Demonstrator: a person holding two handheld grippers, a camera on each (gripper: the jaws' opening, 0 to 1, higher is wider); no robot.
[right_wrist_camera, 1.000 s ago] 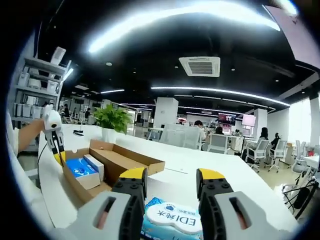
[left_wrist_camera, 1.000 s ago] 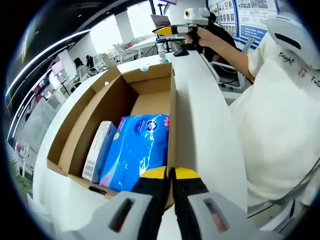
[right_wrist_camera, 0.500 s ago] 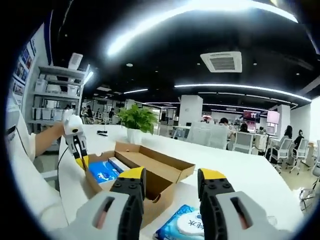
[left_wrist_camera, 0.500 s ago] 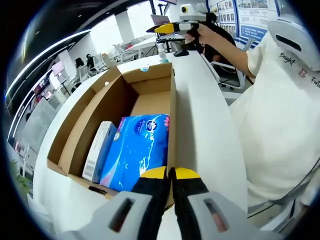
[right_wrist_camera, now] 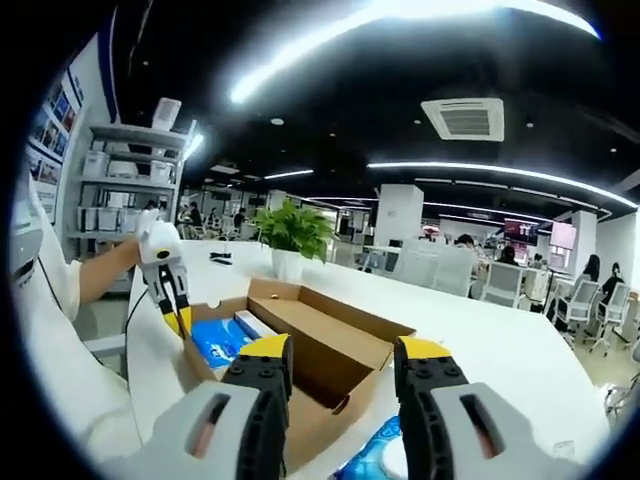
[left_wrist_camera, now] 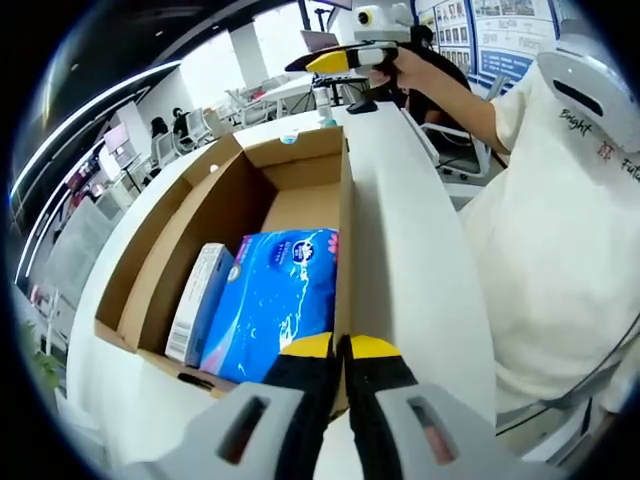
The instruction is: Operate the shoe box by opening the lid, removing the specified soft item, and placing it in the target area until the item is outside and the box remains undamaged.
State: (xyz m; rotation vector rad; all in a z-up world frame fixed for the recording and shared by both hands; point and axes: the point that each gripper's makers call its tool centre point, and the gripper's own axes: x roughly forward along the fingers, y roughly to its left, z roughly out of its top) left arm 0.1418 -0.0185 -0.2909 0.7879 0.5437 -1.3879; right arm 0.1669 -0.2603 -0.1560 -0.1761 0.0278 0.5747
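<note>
Open-plan office, long white counter (left_wrist_camera: 400, 250) under strip lights; potted plant (right_wrist_camera: 292, 232) at centre left of the right gripper view. Open cardboard shoe box (left_wrist_camera: 215, 215) lying along the counter in the left gripper view, lid flap folded out toward the upper left; inside, blue soft pack (left_wrist_camera: 275, 300) beside a white carton (left_wrist_camera: 198, 300). Left tool (left_wrist_camera: 340, 347) at bottom centre, yellow-tipped jaws pressed together on the box's near wall edge, same grip as half a second ago. Right tool (right_wrist_camera: 340, 362) with jaws wide apart, nothing between them; seen at top of the left gripper view too, slightly further left than before. In the right gripper view, box now nearer the middle of the frame; blue wipes pack (right_wrist_camera: 375, 458) on the counter between the jaws, sunk lower toward the bottom edge, less of it showing than earlier.
</note>
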